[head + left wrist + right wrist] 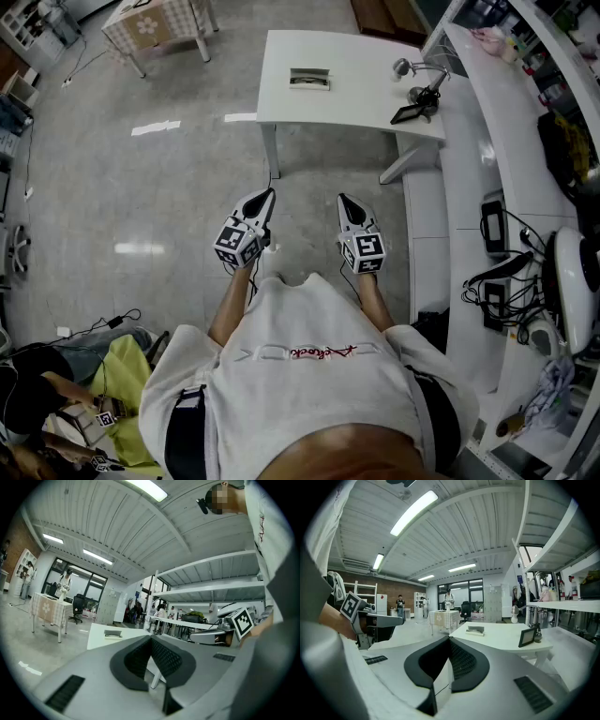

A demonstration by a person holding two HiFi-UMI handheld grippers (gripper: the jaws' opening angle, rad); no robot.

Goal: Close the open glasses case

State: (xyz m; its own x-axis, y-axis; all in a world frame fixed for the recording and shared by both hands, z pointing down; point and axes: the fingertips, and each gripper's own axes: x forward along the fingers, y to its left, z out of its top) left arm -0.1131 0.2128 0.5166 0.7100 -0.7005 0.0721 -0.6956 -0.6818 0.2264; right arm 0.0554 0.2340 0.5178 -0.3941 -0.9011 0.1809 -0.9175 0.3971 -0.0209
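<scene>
The open glasses case [309, 80] lies on the white table [356, 103] far ahead of me, its lid up. It also shows small in the left gripper view [113, 634] and in the right gripper view [475, 630]. My left gripper [270, 193] and right gripper [341, 199] are held side by side over the floor, well short of the table, both pointing roughly level towards it. In each gripper view the jaw tips meet, left gripper [151, 638] and right gripper [449, 639], with nothing between them.
On the table's right end stand a small dark picture frame [410, 113] and a small lamp [405, 67]. A long white counter [469, 187] with devices and cables runs along the right. A checked-cloth table [155, 23] stands far left. A person [37, 394] crouches at lower left.
</scene>
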